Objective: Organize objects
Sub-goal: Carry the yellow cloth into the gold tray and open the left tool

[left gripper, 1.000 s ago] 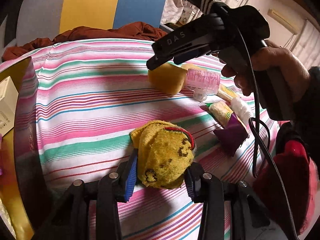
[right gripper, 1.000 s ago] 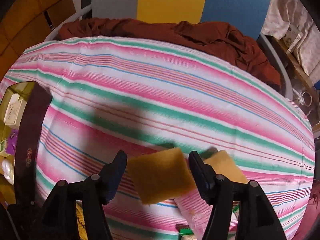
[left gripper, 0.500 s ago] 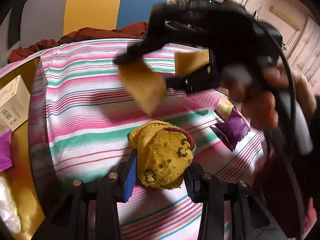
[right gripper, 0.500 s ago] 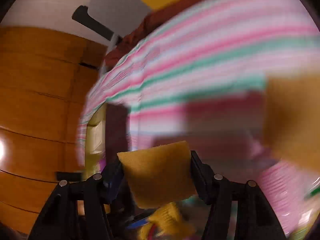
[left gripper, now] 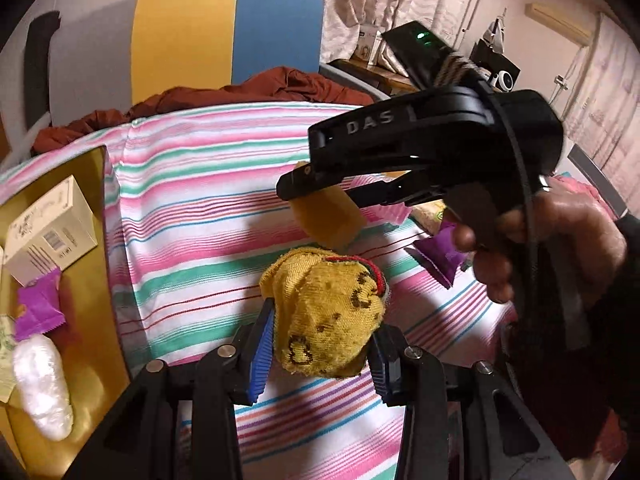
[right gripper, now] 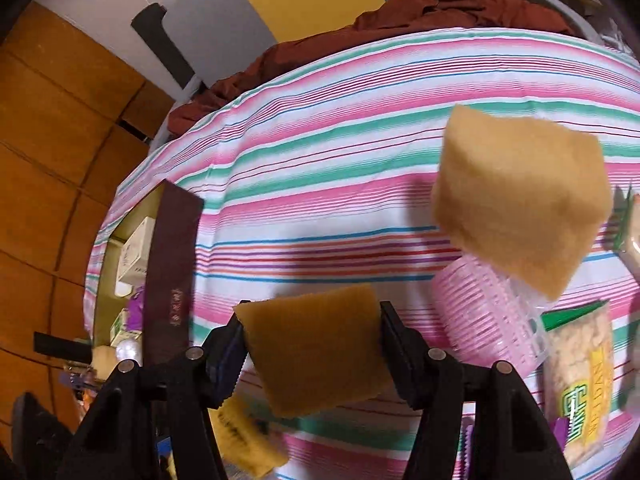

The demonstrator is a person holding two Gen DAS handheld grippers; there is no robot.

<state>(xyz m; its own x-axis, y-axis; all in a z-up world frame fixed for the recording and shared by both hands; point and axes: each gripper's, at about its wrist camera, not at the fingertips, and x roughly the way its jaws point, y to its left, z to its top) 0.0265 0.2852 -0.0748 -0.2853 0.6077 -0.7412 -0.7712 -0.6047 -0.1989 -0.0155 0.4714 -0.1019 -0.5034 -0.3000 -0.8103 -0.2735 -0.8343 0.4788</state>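
My left gripper point(left gripper: 320, 344) is shut on a yellow patterned sock point(left gripper: 326, 312) and holds it just above the striped tablecloth point(left gripper: 200, 208). My right gripper point(right gripper: 312, 344) is shut on a tan sponge pad point(right gripper: 316, 356) held in the air; it shows in the left wrist view point(left gripper: 328, 216) above the sock. A second tan sponge pad point(right gripper: 520, 200) lies on a pink bristle roller point(right gripper: 484, 312). A gold box point(left gripper: 86, 336) at the left holds a cream carton point(left gripper: 52, 236), a purple packet point(left gripper: 38, 312) and a white wrapped item point(left gripper: 42, 388).
A snack packet point(right gripper: 580, 376) and a purple packet point(left gripper: 436, 256) lie at the right. The box's dark lid point(right gripper: 170, 280) stands upright. A rust-brown cloth point(left gripper: 240, 92) is bunched at the far edge before a grey, yellow and blue chair back point(left gripper: 184, 36).
My right gripper lifted one tan sponge pad off the pile and carried it left, toward the sock and box. The left gripper kept the sock and turned slightly toward the box.
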